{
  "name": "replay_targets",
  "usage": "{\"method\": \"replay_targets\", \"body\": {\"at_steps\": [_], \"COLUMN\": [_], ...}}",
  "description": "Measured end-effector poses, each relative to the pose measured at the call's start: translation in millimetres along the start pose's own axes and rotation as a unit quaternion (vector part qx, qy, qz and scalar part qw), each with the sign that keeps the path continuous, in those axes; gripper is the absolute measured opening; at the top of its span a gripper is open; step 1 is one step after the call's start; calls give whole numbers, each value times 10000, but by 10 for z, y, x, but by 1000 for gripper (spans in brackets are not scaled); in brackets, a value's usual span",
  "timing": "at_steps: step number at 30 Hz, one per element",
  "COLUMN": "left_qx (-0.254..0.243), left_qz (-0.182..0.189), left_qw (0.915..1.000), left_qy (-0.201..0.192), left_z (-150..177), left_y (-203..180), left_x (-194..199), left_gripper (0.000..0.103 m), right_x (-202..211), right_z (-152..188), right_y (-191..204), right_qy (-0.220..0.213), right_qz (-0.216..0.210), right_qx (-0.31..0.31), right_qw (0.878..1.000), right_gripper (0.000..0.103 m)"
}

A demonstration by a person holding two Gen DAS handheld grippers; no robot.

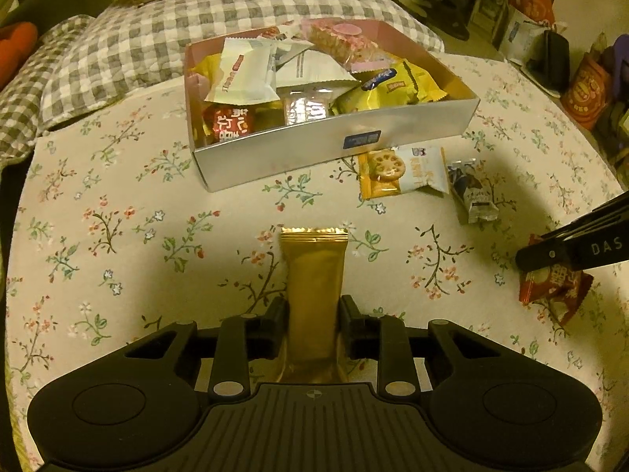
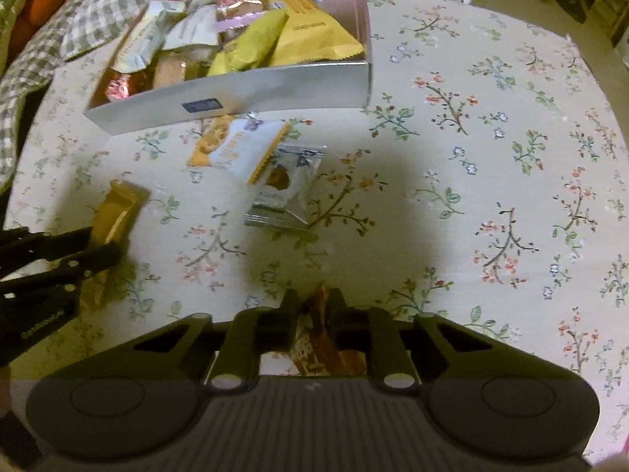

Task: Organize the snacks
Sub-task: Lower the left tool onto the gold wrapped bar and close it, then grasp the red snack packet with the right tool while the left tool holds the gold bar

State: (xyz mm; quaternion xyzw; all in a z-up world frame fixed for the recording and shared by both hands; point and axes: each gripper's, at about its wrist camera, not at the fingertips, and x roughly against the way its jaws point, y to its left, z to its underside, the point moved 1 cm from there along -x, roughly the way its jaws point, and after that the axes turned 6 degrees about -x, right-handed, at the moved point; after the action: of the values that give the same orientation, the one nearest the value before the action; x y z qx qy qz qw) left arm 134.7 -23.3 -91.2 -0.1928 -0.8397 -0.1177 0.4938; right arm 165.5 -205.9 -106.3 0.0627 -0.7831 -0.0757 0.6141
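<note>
The table is round and covered with a cream floral tablecloth (image 1: 118,236), and behind it there is a grey checked cushion (image 1: 137,39) and some bags on the floor in a dim, yellowish room. Near the far side of the table stands the silver snack box (image 1: 334,145), and it is already quite full: I see a white wrapper, yellow packets, a pink-sprinkled bar in clear wrap and a red sweet lying inside, piled without much order. So I judge that most of the work is done. In my left gripper (image 1: 313,310) I am holding a gold snack bar (image 1: 313,275); the two fingers are closed against its sides, and its far end points toward the box, with open cloth between them. My right gripper (image 2: 312,306) is closed around a red snack packet (image 2: 318,338), which I see only partly between the fingers in the right wrist view; in the left wrist view the same packet appears at the right edge, low on the cloth or just above it, I cannot tell which. Two snacks are not yet collected: a lotus-root chip packet (image 1: 401,171), touching the front wall of the box, and a small silver biscuit packet (image 1: 473,190) just beside it. What is left, I think, is to place both held snacks into the box and then bring these two.
</note>
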Motion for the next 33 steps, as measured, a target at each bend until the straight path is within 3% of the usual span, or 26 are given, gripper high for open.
{"method": "replay_targets", "body": {"at_steps": [3,7,10,15,33], "left_qx": [13,55,32,83,309], "left_qz": [0,4,21,11,103], "left_qw": [10000,10000,10000,9999,9984], "left_qy": [-16,-54,-76,-71,-470], "left_z": [-3,-14,-11,-8,-91], "left_y": [3,8,-2,14,78], "left_x": [8,21,29,22,177], "left_gripper": [26,26,26,26,26], "right_x": [18,106,125,25,470], "right_z": [-15,-16,-22,16,-142], "right_y": [15,-2,23,78,46], "right_qy": [-54,-106,-158,-71,-994], "right_qz": [-42,-156,-207,67,-674], "right_qx": [24,97,105,361,-84], "right_qw": [10000,9998,9996,9993,9927], "right_gripper": [12,20,15,10,0]}}
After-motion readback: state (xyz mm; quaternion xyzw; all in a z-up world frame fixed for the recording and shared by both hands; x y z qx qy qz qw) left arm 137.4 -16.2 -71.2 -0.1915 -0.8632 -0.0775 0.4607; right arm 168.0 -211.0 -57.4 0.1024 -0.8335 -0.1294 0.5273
